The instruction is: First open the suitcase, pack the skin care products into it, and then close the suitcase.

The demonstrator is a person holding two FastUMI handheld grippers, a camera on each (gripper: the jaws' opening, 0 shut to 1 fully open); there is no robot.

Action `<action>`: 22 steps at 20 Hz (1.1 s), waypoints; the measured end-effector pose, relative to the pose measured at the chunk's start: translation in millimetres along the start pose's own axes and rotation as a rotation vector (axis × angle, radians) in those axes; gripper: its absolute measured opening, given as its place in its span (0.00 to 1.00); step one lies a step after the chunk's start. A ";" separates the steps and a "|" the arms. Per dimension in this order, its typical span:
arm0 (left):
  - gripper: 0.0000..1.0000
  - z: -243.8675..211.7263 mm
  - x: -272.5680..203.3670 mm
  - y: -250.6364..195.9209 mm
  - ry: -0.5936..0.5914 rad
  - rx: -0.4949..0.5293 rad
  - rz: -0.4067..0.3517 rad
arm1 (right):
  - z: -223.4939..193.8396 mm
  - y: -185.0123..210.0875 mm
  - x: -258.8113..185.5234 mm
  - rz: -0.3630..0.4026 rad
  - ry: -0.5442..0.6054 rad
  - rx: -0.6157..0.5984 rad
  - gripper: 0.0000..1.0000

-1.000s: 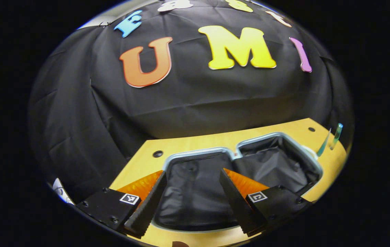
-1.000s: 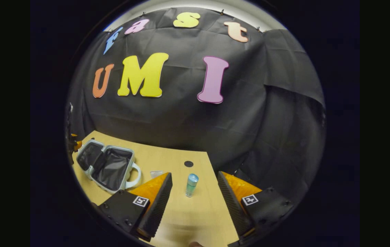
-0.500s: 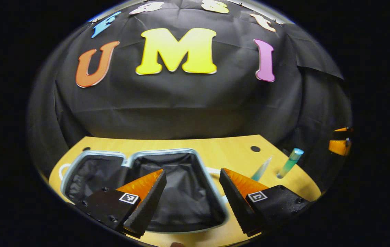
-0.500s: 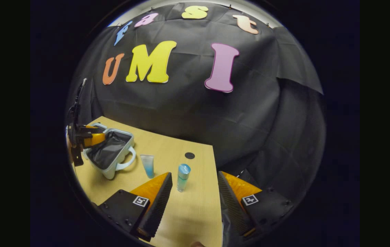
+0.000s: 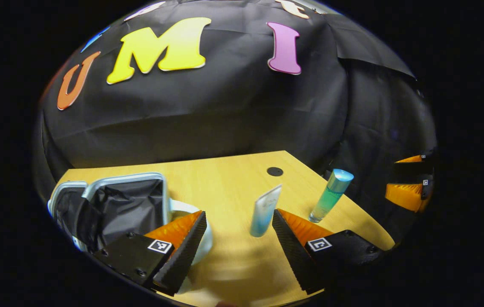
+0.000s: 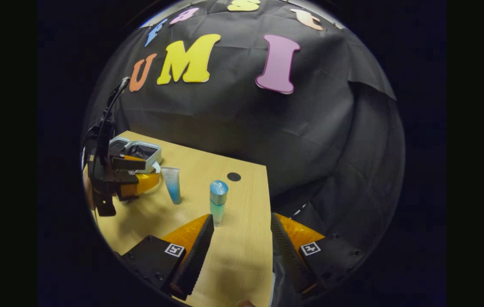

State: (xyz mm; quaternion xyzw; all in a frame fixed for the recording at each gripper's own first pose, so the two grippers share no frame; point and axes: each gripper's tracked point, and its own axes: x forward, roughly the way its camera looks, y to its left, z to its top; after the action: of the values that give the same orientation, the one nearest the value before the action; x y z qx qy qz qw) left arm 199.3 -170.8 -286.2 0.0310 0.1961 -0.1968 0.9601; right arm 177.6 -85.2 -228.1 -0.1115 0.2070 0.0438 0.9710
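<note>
Black-lined suitcase [image 5: 118, 204] lay open and empty at nine o'clock, while tube [image 5: 264, 211] and bottle [image 5: 330, 195] stood unpacked on the table [image 5: 225, 179], with the left gripper [image 5: 238, 245] and right gripper [image 6: 242, 249] both wide, holding nothing.

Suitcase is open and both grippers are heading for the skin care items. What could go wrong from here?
1. The tube stands upright on its narrow end, close ahead of the open left gripper; a finger nudging it off-centre could topple it.
2. The bottle is tall and slim, near the right gripper; a glancing touch may tip it.
3. The suitcase sits near the table edge, so a careless push might shift it.
</note>
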 end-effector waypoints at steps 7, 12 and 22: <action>0.86 -23.5 59.8 -20.1 0.043 -0.001 -0.035 | -18.4 0.2 35.6 -0.006 0.064 0.029 0.80; 0.66 -31.3 75.7 -15.6 0.041 -0.011 -0.027 | -19.3 14.1 61.3 0.029 0.069 0.057 0.80; 0.45 -30.3 80.2 -20.6 0.021 -0.011 -0.033 | -38.4 47.4 124.5 0.096 0.104 0.142 0.81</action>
State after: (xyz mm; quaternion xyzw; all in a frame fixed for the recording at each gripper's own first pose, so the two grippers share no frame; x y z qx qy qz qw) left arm 248.0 -215.0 -344.9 0.0247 0.2077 -0.2112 0.9548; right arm 269.7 -43.3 -322.9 -0.0345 0.2648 0.0695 0.9612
